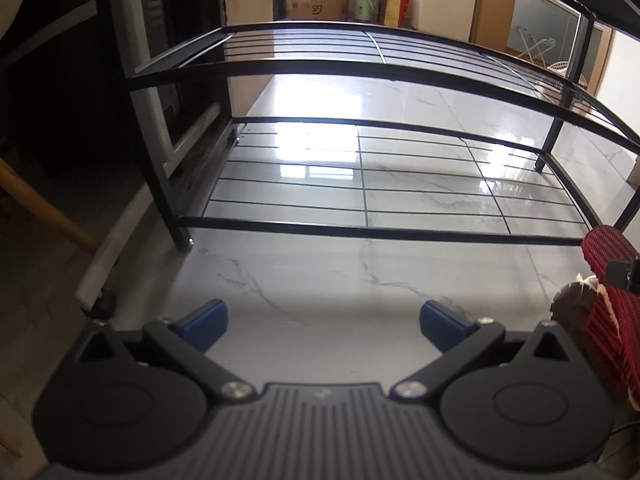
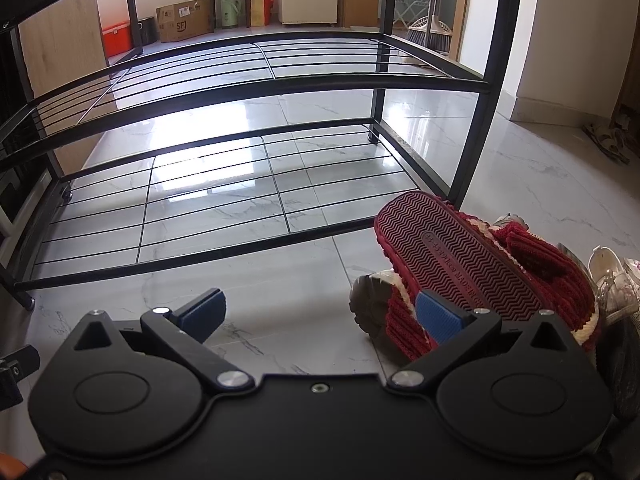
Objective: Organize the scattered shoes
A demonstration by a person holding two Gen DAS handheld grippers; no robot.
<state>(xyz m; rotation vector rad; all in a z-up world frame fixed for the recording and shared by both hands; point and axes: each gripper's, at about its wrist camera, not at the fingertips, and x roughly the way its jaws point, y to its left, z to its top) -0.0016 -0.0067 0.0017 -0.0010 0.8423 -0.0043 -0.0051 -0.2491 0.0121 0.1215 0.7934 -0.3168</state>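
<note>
Behind the rack you have a cardboard box (image 2: 184, 20), a red crate (image 2: 117, 39) by a wooden panel (image 2: 64, 60), a green flask (image 2: 229, 12), and a broom (image 2: 432, 32) at right

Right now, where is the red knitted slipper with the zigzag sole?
The red knitted slipper lies sole-up on the marble floor at the right of the right wrist view, beside the black metal shoe rack's front right leg, atop other shoes.

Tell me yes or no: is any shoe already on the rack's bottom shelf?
No: in the right wrist view the bottom shelf holds nothing, and the red slipper lies sole-up on the floor.
</note>
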